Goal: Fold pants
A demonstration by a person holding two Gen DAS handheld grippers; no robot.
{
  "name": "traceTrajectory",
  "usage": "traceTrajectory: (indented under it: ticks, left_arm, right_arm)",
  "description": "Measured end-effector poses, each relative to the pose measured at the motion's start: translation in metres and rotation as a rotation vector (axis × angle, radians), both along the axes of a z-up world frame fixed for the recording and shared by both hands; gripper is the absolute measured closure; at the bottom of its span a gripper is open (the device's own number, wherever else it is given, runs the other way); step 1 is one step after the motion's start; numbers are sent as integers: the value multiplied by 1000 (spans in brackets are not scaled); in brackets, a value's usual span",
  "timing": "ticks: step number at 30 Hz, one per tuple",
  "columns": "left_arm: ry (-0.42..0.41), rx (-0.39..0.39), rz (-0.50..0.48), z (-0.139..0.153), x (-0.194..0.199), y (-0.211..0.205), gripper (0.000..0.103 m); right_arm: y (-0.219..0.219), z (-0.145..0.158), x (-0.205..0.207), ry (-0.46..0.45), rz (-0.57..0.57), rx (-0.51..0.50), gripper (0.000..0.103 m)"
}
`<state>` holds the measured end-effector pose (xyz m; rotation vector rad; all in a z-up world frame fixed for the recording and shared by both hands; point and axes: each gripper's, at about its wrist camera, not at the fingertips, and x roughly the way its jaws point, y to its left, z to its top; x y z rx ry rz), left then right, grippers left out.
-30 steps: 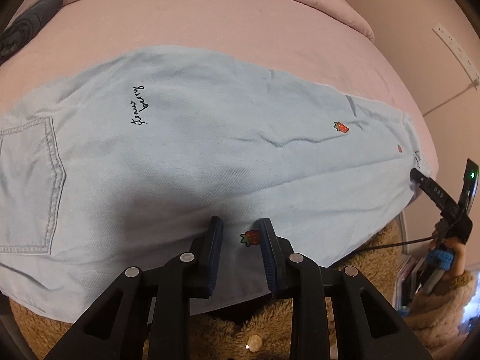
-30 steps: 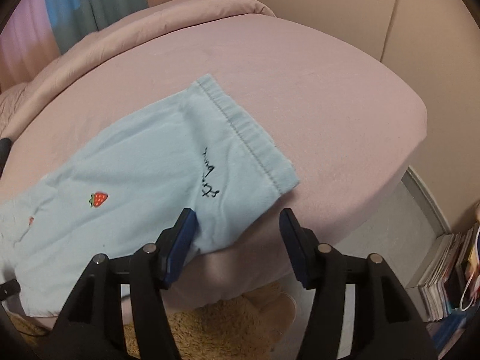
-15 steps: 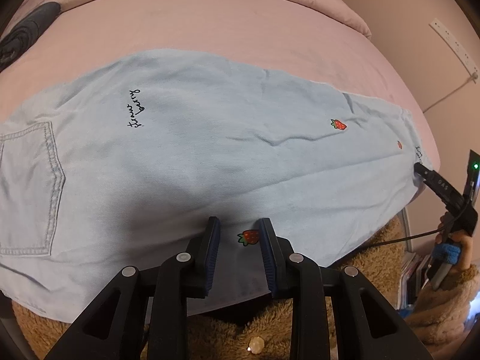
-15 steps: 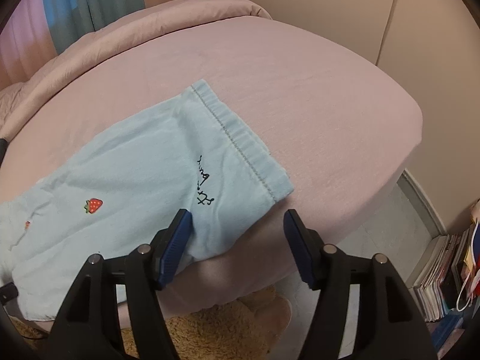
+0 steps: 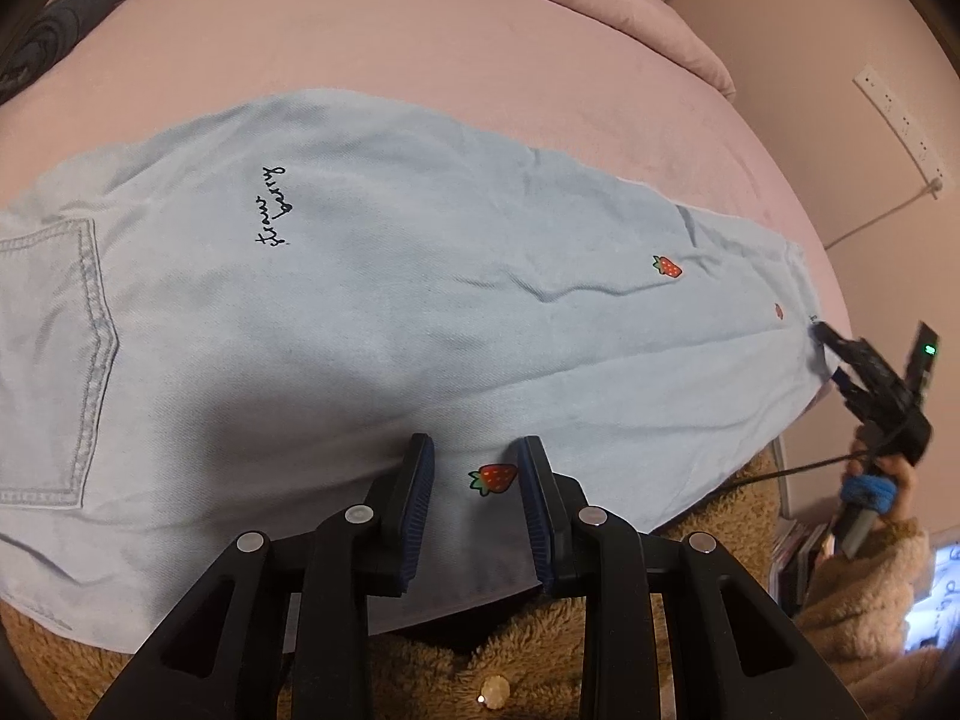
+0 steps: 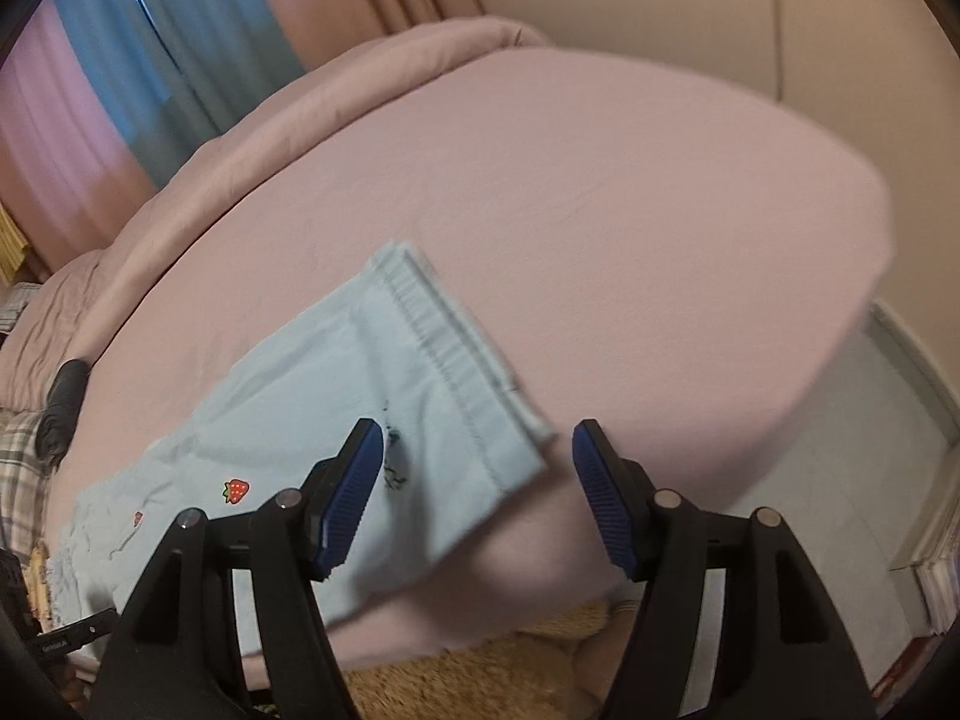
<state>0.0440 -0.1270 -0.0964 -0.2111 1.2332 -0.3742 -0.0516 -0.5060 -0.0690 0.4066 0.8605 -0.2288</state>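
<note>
Light blue pants (image 5: 372, 312) with strawberry prints lie flat across a pink bed (image 5: 420, 60), back pocket (image 5: 54, 360) at the left, leg hem at the right. My left gripper (image 5: 477, 459) hovers over the near edge of the cloth, jaws partly apart around a strawberry print (image 5: 493, 478), pinching nothing. At the hem stands my right gripper (image 5: 831, 357). In the right wrist view the right gripper (image 6: 477, 438) has its jaws opening wide. The hem corner (image 6: 528, 438) of the pants (image 6: 336, 396) lies below and between them, unpressed.
A rolled pink duvet (image 6: 252, 138) lines the bed's far side. A dark grey item (image 5: 54, 24) lies near the pillows. The bed's corner (image 6: 840, 300) drops to a floor with stacked magazines (image 6: 942, 588). A power strip (image 5: 900, 120) hangs on the wall. Brown fleece clothing (image 5: 492, 666) is below.
My right gripper's jaws have spread wider and it has swung, so the hem corner now sits between them; that view is blurred. The left gripper has stayed put.
</note>
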Motion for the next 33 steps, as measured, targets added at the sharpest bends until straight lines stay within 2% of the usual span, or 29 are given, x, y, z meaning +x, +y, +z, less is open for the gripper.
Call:
traceTrajectory:
  ticks: [4,5,6,8,11,12,13,16,17,18,21,23,25,28,32,33]
  left_arm:
    - [-2,-14,0,0,-1,7,74]
    - [-3,-22,3,0,-2,9,74]
    - [-6,-35,8,0,-3,12,74]
    - [-8,-56,10,-1,-4,18,74]
    - [2,-117,31,-1,-5,29,74]
    - [9,-157,39,0,-5,35,74]
    - [17,-190,45,0,-6,40,74]
    - [61,-293,65,3,0,54,72]
    - [55,-331,67,7,4,59,71]
    - [37,-354,66,13,7,61,66]
    - [-21,-359,41,31,18,59,52]
    - [-39,-364,28,36,26,56,51]
    - [-18,-368,24,32,38,52,50]
    - [57,-350,-9,20,55,41,50]
    - [108,-310,-12,11,71,30,50]
    - [107,-302,-14,12,72,28,57]
  right_arm:
    - [17,0,9,3,-34,-89,39]
    - [23,0,9,-3,-32,-97,51]
    - [27,0,12,-8,-26,-109,57]
    - [36,5,18,-10,8,-115,84]
    - [52,32,17,-61,43,-140,86]
    - [67,48,13,-111,90,-144,86]
    - [86,66,10,-163,149,-145,86]
    - [144,101,2,-244,342,-155,86]
    - [171,107,-1,-260,426,-144,86]
    - [191,108,-3,-263,494,-127,86]
    - [256,84,-5,-208,723,-88,86]
    - [283,57,0,-144,773,-82,86]
    - [302,24,4,-64,824,-28,86]
    - [312,-6,4,12,827,-26,86]
    - [310,0,5,1,817,-11,86]
    - [311,2,6,-1,816,-13,86]
